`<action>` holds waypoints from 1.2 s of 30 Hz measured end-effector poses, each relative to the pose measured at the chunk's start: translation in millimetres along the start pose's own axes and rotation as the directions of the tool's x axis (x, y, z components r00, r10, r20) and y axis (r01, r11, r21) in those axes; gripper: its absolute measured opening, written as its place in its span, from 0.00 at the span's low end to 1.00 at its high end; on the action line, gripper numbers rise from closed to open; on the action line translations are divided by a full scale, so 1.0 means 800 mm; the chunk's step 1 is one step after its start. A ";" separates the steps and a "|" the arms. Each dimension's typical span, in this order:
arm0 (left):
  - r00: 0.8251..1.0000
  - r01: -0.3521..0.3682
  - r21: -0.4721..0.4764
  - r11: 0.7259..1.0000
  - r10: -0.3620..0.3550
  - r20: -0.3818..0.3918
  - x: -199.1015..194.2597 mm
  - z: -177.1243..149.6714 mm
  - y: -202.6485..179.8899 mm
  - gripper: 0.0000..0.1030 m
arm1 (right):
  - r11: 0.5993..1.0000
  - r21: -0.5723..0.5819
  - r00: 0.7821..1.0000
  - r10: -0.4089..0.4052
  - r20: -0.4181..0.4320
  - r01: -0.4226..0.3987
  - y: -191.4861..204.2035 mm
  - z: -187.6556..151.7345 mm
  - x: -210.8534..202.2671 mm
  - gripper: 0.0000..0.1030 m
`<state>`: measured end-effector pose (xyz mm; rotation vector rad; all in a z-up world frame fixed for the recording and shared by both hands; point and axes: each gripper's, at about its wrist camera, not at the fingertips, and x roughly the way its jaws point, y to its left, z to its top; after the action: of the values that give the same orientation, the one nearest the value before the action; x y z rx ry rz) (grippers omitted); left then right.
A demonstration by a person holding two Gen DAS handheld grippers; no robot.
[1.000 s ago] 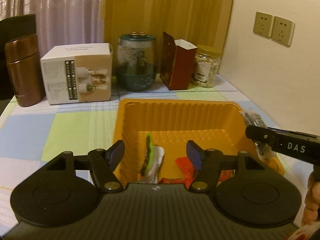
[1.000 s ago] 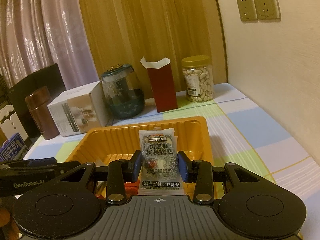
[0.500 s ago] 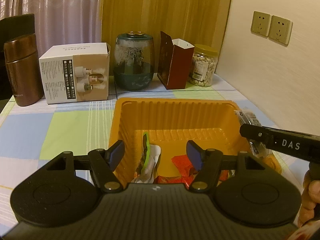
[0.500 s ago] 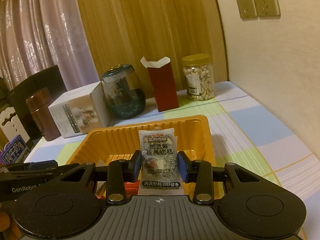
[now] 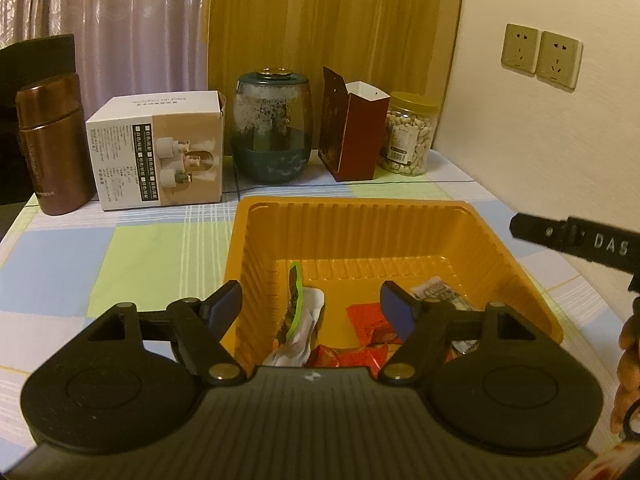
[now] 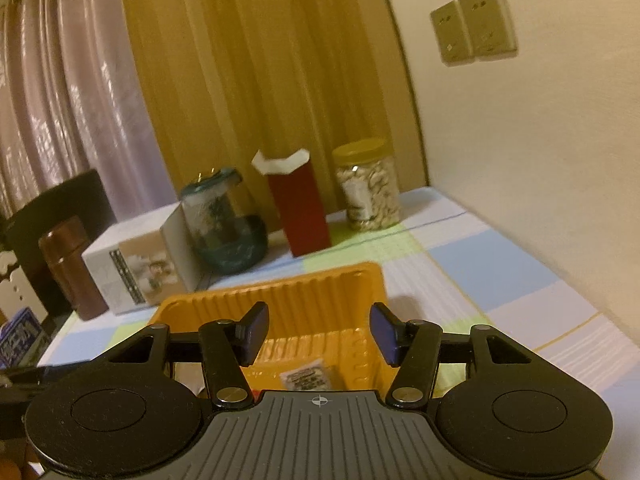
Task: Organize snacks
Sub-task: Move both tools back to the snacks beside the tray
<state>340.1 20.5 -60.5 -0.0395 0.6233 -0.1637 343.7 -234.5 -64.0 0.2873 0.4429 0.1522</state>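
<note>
An orange plastic tray (image 5: 360,228) (image 6: 320,292) lies on the checked tablecloth with snack packs in it: a green-edged white pack (image 5: 298,316), red packs (image 5: 366,320) and a grey printed snack packet (image 5: 440,292) (image 6: 306,376) lying flat at the tray's right. My right gripper (image 6: 318,334) hangs over the tray's near right part, its jaws opening, with nothing between them; the grey packet lies below it. My left gripper (image 5: 312,308) hovers over the tray's near edge, its jaws opening and empty. One right finger (image 5: 576,240) reaches in from the right in the left wrist view.
Along the back stand a brown flask (image 5: 52,148), a white carton (image 5: 160,152), a dark glass jar (image 5: 272,128), an open red box (image 5: 352,128) and a jar of nuts (image 5: 408,136). A wall with sockets (image 5: 540,56) bounds the right side. A hand (image 5: 628,376) holds the right gripper.
My right gripper opened and let go of the grey packet, which dropped into the tray. That gripper also tilted upward a little. The left jaws widened slightly.
</note>
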 end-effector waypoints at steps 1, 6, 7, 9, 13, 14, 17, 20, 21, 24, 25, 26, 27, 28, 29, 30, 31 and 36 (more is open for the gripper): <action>1.000 0.002 0.001 1.000 -0.002 0.002 -0.004 -0.001 -0.002 0.71 | 1.000 0.001 1.000 -0.002 0.010 0.002 0.000 0.000 -0.004 0.55; 1.000 0.007 -0.004 1.000 -0.007 0.013 -0.024 -0.011 -0.008 0.71 | 1.000 -0.002 0.999 -0.014 0.028 0.014 -0.002 -0.003 -0.029 0.55; 1.000 0.010 -0.005 1.000 -0.010 0.015 -0.028 -0.013 -0.009 0.71 | 1.000 -0.008 0.999 -0.017 0.029 0.018 -0.001 -0.005 -0.035 0.55; 1.000 0.014 -0.004 1.000 -0.014 0.015 -0.039 -0.019 -0.011 0.71 | 1.000 -0.006 0.999 -0.018 0.026 0.019 -0.002 -0.008 -0.047 0.55; 1.000 0.014 -0.024 1.000 -0.014 0.010 -0.065 -0.035 -0.009 0.71 | 1.000 0.004 0.999 -0.026 0.021 0.026 -0.006 -0.015 -0.074 0.55; 1.000 0.014 -0.032 0.999 -0.014 0.011 -0.071 -0.038 -0.009 0.71 | 1.000 0.008 0.999 -0.029 0.017 0.028 -0.008 -0.017 -0.081 0.55; 1.000 0.014 -0.048 0.999 -0.013 0.012 -0.091 -0.051 -0.011 0.71 | 0.999 0.020 1.000 -0.030 0.007 0.030 -0.014 -0.024 -0.103 0.55; 1.000 -0.002 -0.032 0.999 0.002 0.014 -0.109 -0.064 -0.017 0.71 | 0.999 0.027 1.000 -0.027 -0.003 0.027 -0.019 -0.032 -0.129 0.55; 1.000 -0.003 -0.029 1.000 0.003 0.013 -0.115 -0.068 -0.019 0.71 | 0.999 0.028 1.000 -0.024 -0.003 0.024 -0.020 -0.036 -0.138 0.56; 1.000 -0.005 -0.033 0.999 0.005 0.006 -0.129 -0.081 -0.024 0.71 | 0.999 0.019 1.000 -0.027 -0.012 0.028 -0.022 -0.047 -0.162 0.56; 1.000 -0.004 -0.036 0.999 0.004 0.003 -0.134 -0.085 -0.026 0.71 | 0.999 0.024 0.999 -0.030 -0.019 0.031 -0.022 -0.050 -0.168 0.56; 1.000 -0.004 -0.036 0.999 0.004 0.001 -0.139 -0.090 -0.028 0.71 | 0.999 0.027 0.999 -0.031 -0.025 0.032 -0.023 -0.053 -0.174 0.56; 1.000 -0.004 -0.033 0.999 0.004 -0.002 -0.145 -0.095 -0.030 0.71 | 0.999 0.028 0.999 -0.032 -0.032 0.033 -0.023 -0.057 -0.181 0.57; 1.000 -0.005 -0.029 1.000 0.004 -0.004 -0.150 -0.101 -0.033 0.71 | 0.999 0.023 0.999 -0.033 -0.041 0.034 -0.022 -0.062 -0.187 0.57; 1.000 -0.005 -0.022 1.000 0.005 -0.005 -0.155 -0.107 -0.035 0.71 | 0.999 0.017 0.998 -0.034 -0.049 0.034 -0.022 -0.066 -0.193 0.57; 1.000 -0.006 -0.016 1.000 0.006 -0.007 -0.160 -0.111 -0.038 0.71 | 0.999 0.012 0.998 -0.034 -0.056 0.034 -0.022 -0.072 -0.198 0.57; 1.000 -0.007 -0.013 1.000 0.007 -0.011 -0.164 -0.118 -0.039 0.71 | 0.999 0.009 0.998 -0.032 -0.063 0.033 -0.022 -0.078 -0.204 0.57; 1.000 -0.004 0.003 1.000 0.004 -0.028 -0.179 -0.142 -0.040 0.71 | 1.000 -0.001 0.993 -0.029 -0.118 0.029 -0.026 -0.110 -0.220 0.57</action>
<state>154.9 14.2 -67.2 -0.0330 0.6506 -0.1620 149.9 -269.8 -76.1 0.2737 0.5645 0.1411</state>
